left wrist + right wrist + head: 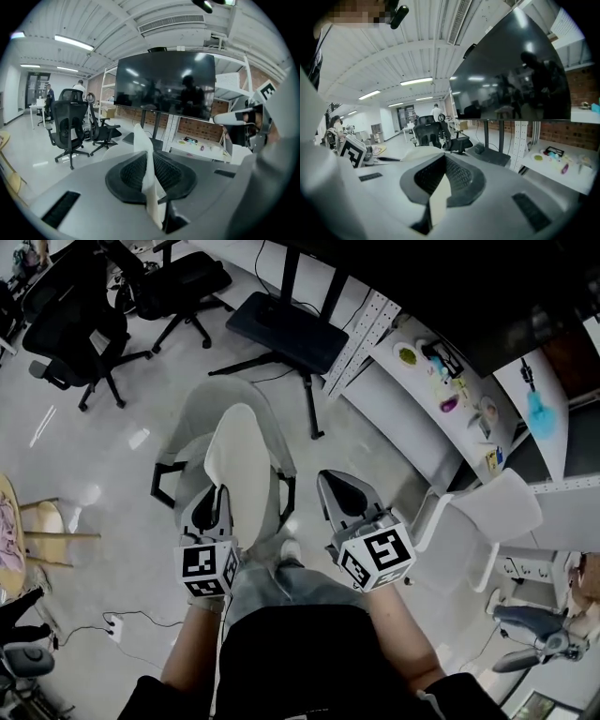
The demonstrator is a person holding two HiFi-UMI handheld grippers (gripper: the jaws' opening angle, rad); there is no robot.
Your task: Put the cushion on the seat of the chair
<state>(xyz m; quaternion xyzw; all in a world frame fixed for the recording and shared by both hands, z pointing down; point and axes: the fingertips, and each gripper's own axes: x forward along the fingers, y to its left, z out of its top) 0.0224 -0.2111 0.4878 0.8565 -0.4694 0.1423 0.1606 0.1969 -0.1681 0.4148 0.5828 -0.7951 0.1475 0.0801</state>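
The white cushion (240, 460) hangs at the frame's centre-left, just over the grey chair (190, 413). It stands on edge, its long axis running up the frame and its far end pointing at the chair's back. The left gripper (216, 509) is clamped narrow on its near end. The right gripper (339, 491), 1 step aside, is narrow too, with a pale strip (437, 201) of unclear origin in its gap. The step looks like placing: next, tip the cushion flat onto the seat and release.

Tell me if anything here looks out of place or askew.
The white cushion stands on edge, pinched along one side by the left gripper. It sits over the grey chair instead of lying flat on the seat. Nothing else stands out.
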